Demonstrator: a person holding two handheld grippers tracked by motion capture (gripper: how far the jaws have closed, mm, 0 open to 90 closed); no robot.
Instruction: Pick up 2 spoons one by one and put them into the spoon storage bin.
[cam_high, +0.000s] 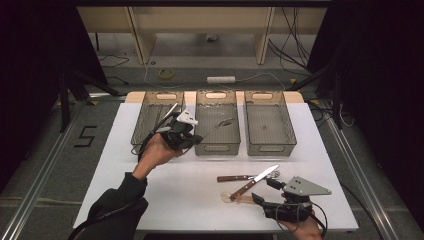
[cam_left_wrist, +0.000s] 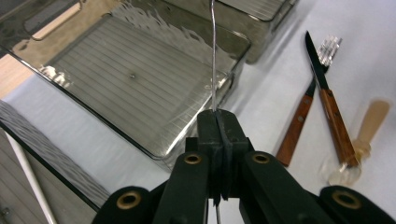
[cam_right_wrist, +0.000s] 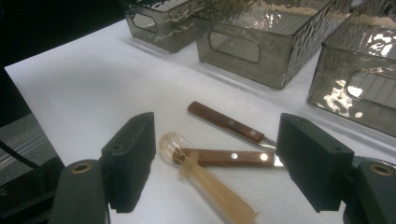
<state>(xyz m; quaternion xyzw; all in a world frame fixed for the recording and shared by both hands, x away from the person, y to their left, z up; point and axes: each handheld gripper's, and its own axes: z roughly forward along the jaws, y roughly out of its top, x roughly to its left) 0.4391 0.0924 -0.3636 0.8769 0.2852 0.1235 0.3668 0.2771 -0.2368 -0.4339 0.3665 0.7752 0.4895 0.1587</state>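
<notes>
A thin silver metal utensil (cam_left_wrist: 213, 56), seen edge-on as a bright wire-like handle, is pinched between the closed jaws of the left gripper (cam_left_wrist: 217, 116) above the middle smoky-grey plastic bin (cam_left_wrist: 140, 79). The high view shows its small spoon-like head (cam_high: 226, 121) over that bin. The right gripper (cam_right_wrist: 215, 163) stands wide open, holding nothing, over a translucent amber plastic spoon (cam_right_wrist: 205, 179) and a wooden-handled knife (cam_right_wrist: 229, 157).

Held utensil (cam_left_wrist: 214, 56): a thin silver piece of cutlery with a slim metal stem, its head seen as a small spoon-like shape in the high view; I cannot tell its kind for certain.
Grip: clamped between my left jaws, which are closed tight on its stem.
Pose: it sticks out straight ahead of my jaws, raised off the counter.
Place: over the middle bin (cam_high: 217, 121), a smoky clear bin whose ribbed floor lies bare beneath it.
</notes>
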